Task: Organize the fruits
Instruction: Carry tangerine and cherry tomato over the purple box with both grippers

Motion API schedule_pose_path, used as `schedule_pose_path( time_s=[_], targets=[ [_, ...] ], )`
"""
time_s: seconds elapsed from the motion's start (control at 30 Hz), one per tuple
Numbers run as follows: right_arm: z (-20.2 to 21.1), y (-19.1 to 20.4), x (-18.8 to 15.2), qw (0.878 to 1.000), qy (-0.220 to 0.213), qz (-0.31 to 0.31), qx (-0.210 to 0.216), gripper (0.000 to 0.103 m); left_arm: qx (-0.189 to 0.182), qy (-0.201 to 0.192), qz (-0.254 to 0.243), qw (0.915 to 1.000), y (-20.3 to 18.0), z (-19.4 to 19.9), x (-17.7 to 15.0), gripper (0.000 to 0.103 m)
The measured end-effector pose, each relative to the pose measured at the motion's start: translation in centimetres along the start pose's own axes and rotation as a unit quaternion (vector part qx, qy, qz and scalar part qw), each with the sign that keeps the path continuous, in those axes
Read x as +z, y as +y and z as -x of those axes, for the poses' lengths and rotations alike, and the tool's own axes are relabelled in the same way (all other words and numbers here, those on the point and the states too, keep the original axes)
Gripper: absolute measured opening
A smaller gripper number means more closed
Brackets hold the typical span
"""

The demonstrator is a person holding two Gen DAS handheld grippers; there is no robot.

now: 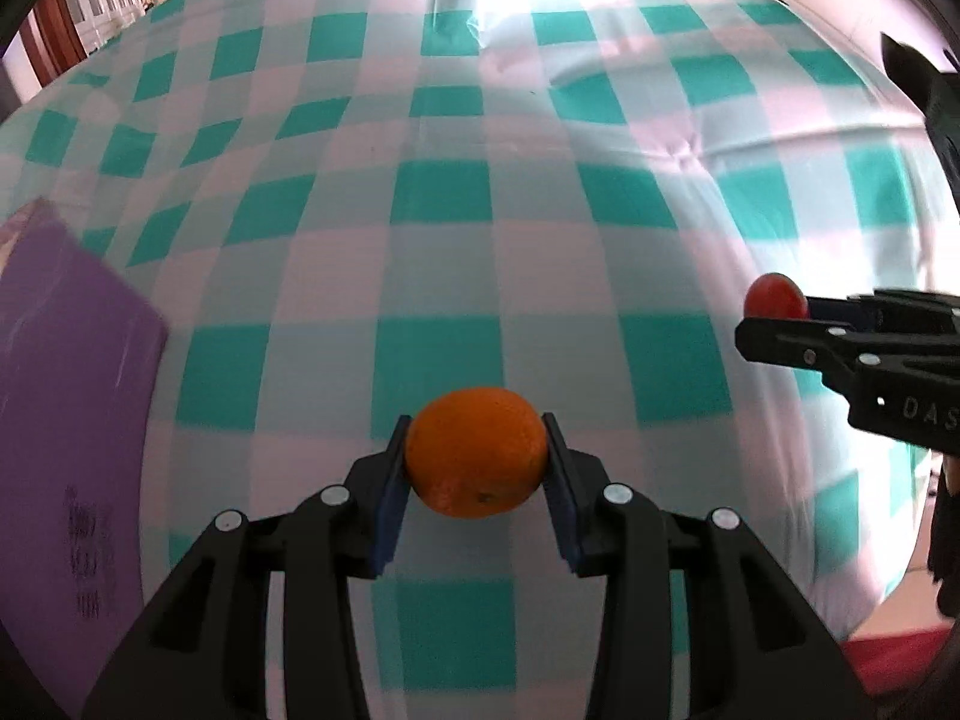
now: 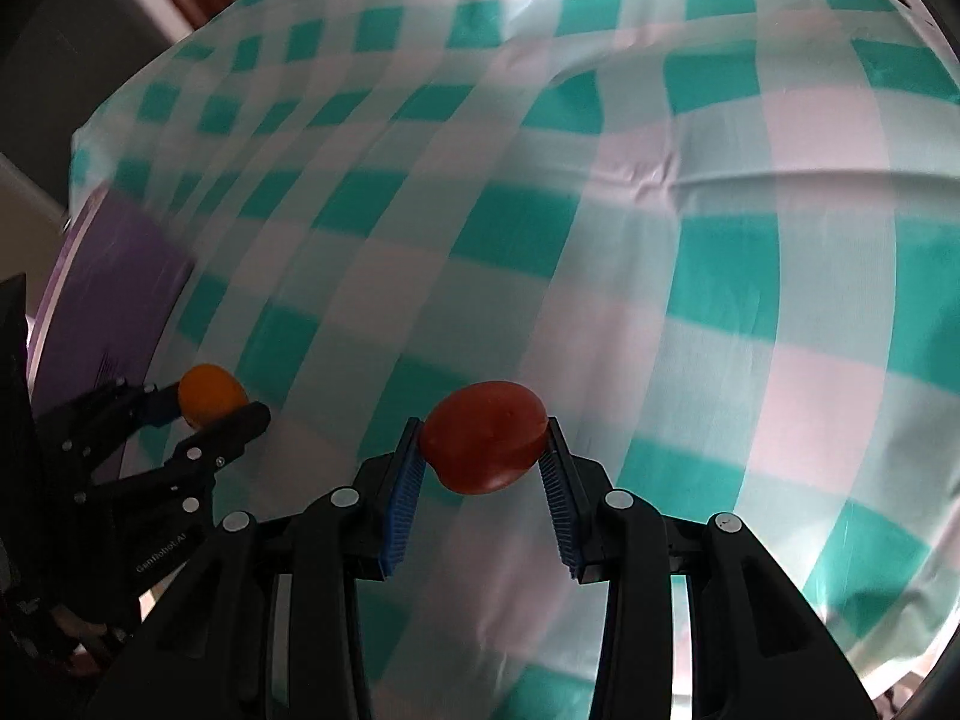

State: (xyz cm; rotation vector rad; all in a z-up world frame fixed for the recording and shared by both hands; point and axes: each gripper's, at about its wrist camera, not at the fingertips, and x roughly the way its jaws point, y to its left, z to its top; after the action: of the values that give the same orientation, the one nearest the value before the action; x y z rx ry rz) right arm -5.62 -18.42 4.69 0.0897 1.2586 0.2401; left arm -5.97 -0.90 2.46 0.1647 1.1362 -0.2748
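My left gripper [image 1: 477,450] is shut on an orange [image 1: 477,459] and holds it above the checked cloth. My right gripper [image 2: 483,447] is shut on a red fruit [image 2: 483,444], also held above the cloth. In the left wrist view the right gripper [image 1: 774,315] comes in from the right edge with the red fruit [image 1: 774,295] at its tips. In the right wrist view the left gripper [image 2: 210,405] is at the lower left with the orange [image 2: 211,394].
A teal and white checked cloth [image 1: 444,198] covers the table. A purple board [image 1: 66,384] lies at the left, also in the right wrist view [image 2: 114,300]. The table's edge and red floor [image 1: 900,654] show at the lower right.
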Motion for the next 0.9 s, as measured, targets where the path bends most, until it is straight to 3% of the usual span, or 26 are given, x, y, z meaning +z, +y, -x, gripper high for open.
schedule_pose_path(
  time_s=[0.23, 0.47, 0.67, 0.9],
  targets=[
    [1.2, 1.5, -2.4, 0.999, 0.012, 0.041, 0.028, 0.038, 0.031, -0.025, -0.004, 0.9992, -0.7, 3.7, -2.2, 0.041],
    [3.5, 5.5, -0.4, 0.993, -0.019, 0.096, 0.066, 0.038, 0.070, -0.079, 0.033, 0.9938, 2.0, 8.9, -2.2, 0.041],
    [5.8, 9.7, 1.8, 0.985, -0.044, 0.127, 0.113, 0.039, 0.100, -0.155, 0.091, 0.9787, 6.5, 15.1, -2.2, 0.041],
    [6.1, 17.6, 3.7, 0.968, -0.054, 0.181, 0.163, 0.039, 0.132, -0.178, 0.157, 0.9624, 14.0, 18.9, -3.8, 0.041]
  ],
)
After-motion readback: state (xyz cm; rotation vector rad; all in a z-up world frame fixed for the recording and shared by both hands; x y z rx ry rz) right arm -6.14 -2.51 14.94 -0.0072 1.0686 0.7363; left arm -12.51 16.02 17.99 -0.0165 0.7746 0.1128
